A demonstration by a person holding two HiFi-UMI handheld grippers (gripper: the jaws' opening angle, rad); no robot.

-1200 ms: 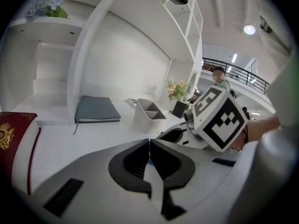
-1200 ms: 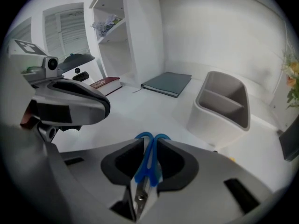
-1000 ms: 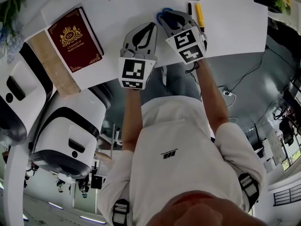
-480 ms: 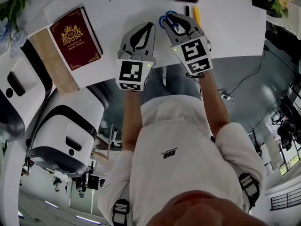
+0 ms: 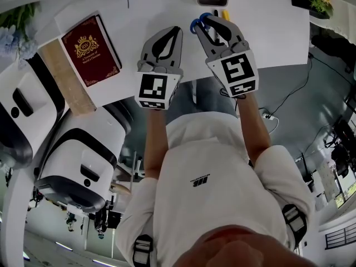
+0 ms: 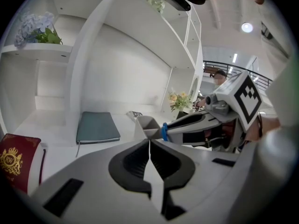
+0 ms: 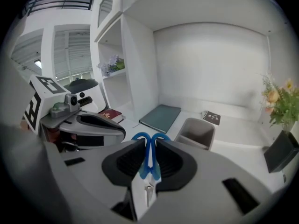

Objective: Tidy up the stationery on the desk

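Scissors [image 7: 149,164] in R gripper [image 5: 216,23], nr holder [image 7: 196,132]

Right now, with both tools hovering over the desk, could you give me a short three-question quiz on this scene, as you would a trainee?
1. True or false: the left gripper holds a pen.
2. Fill in: the right gripper has its fingers shut on ____.
3. Where does the red book lie on the desk? A) to the left of the left gripper B) between the two grippers C) to the right of the right gripper

Key: 1 false, its fingers are shut on nothing. 2 the blue-handled scissors. 3 A.
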